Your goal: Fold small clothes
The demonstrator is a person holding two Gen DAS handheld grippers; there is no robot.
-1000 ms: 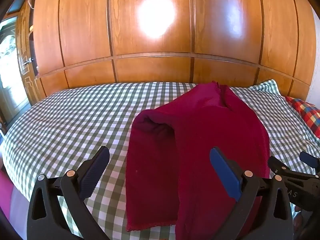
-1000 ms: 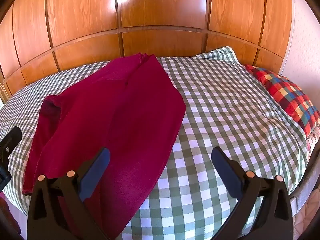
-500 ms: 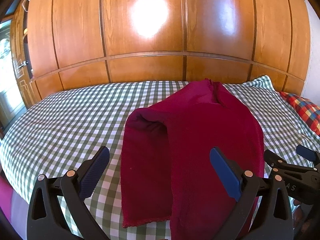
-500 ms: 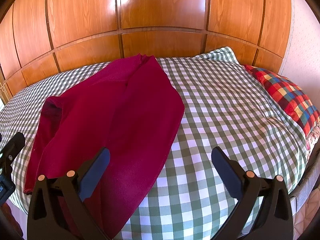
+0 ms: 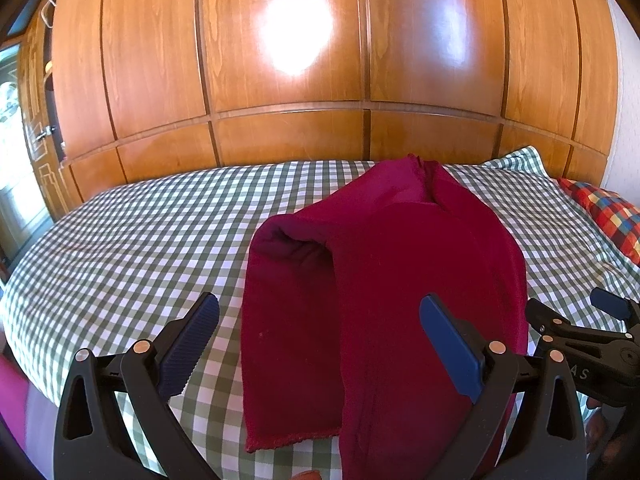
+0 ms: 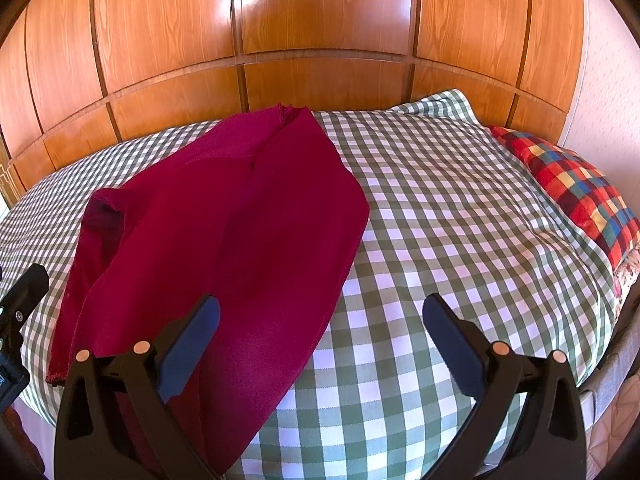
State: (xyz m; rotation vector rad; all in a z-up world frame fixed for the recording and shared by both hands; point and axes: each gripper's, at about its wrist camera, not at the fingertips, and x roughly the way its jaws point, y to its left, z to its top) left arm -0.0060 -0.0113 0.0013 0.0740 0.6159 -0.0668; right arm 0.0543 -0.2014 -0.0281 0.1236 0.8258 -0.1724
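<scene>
A dark red garment [image 5: 400, 280] lies spread lengthwise on the green-and-white checked bedcover [image 5: 140, 240], with one sleeve folded along its left side. Its near hem reaches the bed's front edge. My left gripper [image 5: 320, 320] hangs open above the garment's near end, nothing between its blue-padded fingers. In the right wrist view the same garment [image 6: 240, 220] fills the left half, and my right gripper [image 6: 320, 320] stands open over its right edge and the bare cover. The right gripper's black body [image 5: 580, 336] shows at the far right of the left wrist view.
A wooden panelled wall [image 5: 320, 80] rises right behind the bed. A red, blue and yellow checked pillow [image 6: 576, 192] lies at the bed's right end. The bedcover [image 6: 460, 220] to the right of the garment is bare. A doorway [image 5: 16, 140] shows at far left.
Both grippers have pulled back a little and stayed open. The garment has not moved on the bed.
</scene>
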